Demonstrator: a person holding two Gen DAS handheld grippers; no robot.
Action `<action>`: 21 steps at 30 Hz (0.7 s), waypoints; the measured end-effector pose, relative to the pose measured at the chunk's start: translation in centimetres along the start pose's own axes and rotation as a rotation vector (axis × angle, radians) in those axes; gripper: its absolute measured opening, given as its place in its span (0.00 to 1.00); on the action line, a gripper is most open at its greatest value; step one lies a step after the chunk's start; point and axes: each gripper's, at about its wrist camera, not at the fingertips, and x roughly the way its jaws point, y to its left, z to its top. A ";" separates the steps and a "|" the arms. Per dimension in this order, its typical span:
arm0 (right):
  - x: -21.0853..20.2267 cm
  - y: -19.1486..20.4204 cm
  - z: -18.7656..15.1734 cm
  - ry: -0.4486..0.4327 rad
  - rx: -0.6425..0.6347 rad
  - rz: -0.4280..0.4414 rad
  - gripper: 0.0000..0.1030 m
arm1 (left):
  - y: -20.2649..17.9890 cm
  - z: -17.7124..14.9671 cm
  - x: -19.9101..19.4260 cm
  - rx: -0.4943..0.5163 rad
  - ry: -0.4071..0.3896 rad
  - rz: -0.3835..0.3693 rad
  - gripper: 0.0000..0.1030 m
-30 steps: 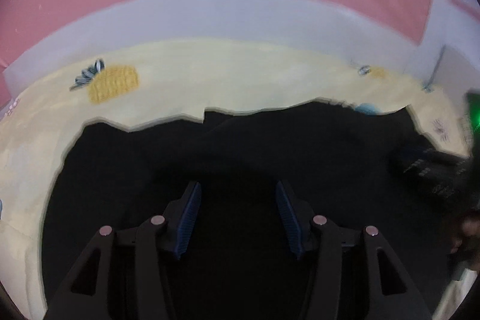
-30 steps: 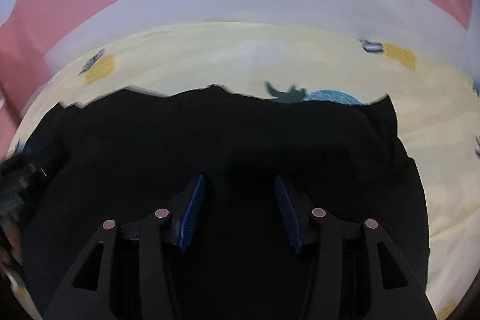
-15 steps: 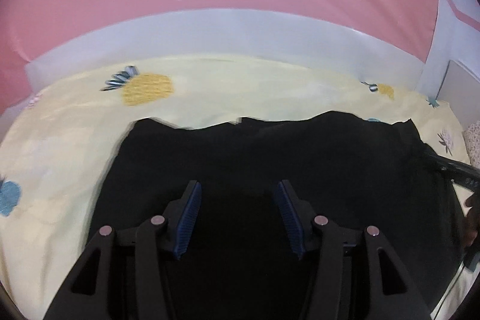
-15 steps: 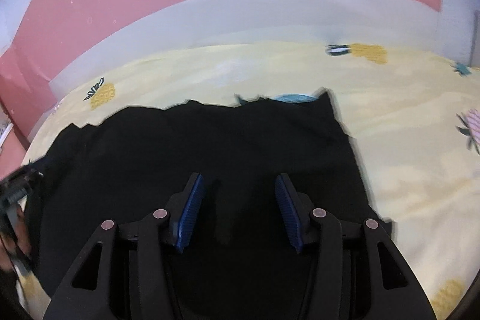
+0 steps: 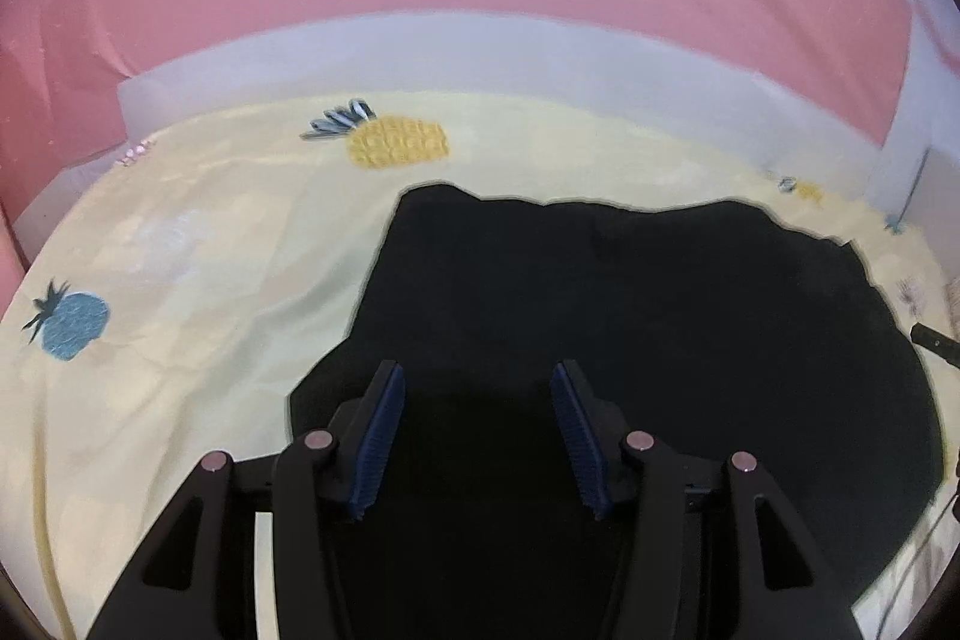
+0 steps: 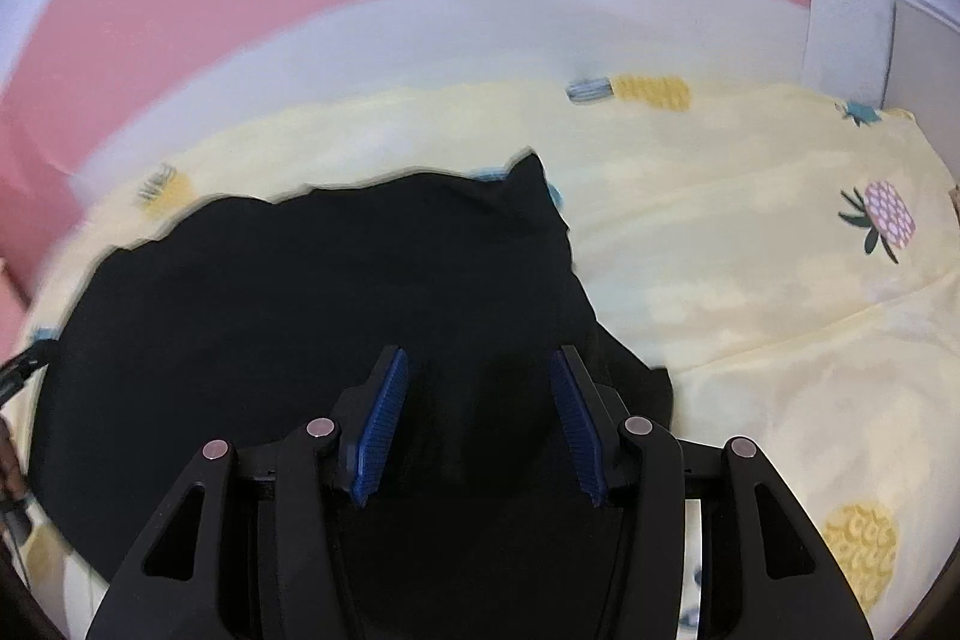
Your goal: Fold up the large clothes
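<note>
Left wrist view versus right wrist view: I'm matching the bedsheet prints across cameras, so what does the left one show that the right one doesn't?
Only the left wrist view shows a blue pineapple print far left on the sheet, with the left gripper in front.

Only the right wrist view shows a pink pineapple print at far right, behind the right gripper.

Both show the black garment lying on the yellow bedsheet, yellow pineapple prints, the pink wall beyond, and blue-padded jaws standing apart over the dark cloth.

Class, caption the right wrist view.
Right tongs, pads apart, above a black garment on a pineapple-print sheet.
</note>
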 end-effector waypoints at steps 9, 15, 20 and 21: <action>-0.6 -1.9 -6.0 0.084 0.035 0.020 0.49 | 4.3 -6.6 -0.9 -0.109 0.063 -0.002 0.58; -3.8 -1.5 -6.5 0.079 0.030 0.008 0.49 | 2.8 -6.8 -3.7 -0.091 0.062 0.041 0.55; -6.7 -1.9 -9.0 0.056 0.039 0.038 0.49 | 2.0 -8.8 -7.0 -0.071 0.032 0.027 0.55; -6.8 -2.0 -9.7 0.066 0.036 0.031 0.49 | 1.9 -9.1 -7.3 -0.060 0.030 0.033 0.55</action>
